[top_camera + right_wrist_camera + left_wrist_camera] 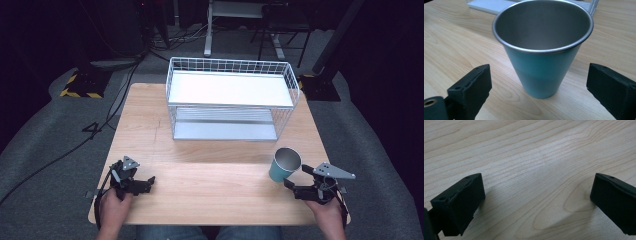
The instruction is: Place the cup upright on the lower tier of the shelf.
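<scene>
A teal metal cup [284, 166] with a bare steel inside stands upright on the wooden table [210, 170] at the front right. My right gripper [296, 177] is just behind it, open, its jaws spread wider than the cup. In the right gripper view the cup [541, 72] stands a little ahead of the two jaws, touching neither. My left gripper [150, 181] rests near the table's front left, open. Bare wood lies between its jaws in the left gripper view [537, 195].
A white wire rack [231, 97] with two shelves stands at the back middle of the table. Beyond the table lie a grey carpet, cables and desk legs [207, 30]. Bare wood stretches between the two grippers.
</scene>
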Demonstrator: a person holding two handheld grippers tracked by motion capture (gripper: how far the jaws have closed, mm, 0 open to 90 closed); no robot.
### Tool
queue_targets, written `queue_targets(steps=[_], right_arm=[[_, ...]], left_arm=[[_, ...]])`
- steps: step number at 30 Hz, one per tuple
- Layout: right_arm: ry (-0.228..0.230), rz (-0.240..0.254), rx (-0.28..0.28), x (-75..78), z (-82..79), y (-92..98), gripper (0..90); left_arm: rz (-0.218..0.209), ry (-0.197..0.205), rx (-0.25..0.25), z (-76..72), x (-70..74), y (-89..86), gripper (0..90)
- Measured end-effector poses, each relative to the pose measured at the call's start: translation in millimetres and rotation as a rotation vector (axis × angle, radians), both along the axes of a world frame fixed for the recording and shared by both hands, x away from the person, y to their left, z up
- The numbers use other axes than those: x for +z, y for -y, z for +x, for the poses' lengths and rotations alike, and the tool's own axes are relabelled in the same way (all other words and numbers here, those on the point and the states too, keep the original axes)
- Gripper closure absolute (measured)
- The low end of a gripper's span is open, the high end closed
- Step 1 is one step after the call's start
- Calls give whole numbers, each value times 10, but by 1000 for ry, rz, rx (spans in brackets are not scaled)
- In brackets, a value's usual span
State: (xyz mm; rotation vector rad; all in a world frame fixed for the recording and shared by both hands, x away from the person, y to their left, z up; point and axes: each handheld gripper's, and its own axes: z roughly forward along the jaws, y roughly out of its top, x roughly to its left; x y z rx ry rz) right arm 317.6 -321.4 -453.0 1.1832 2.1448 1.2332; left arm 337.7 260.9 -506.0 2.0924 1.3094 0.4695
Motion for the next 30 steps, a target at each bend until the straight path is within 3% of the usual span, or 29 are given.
queue_targets(steps=[9,17,27,30], right_arm=[[3,10,-11,-131,146,-67,60],[4,-12,-3,-214,254,-176,70],[-15,19,-49,-373,337,-232,124],[-3,8,-62,-380,343,-240,136]], left_arm=[[1,-2,-2,0,2,-2,1],[-1,-3,19,-27,1,-11,1],[-1,-1,24,-50,-1,-17,1],[-1,0,25,-50,-2,-17,1]])
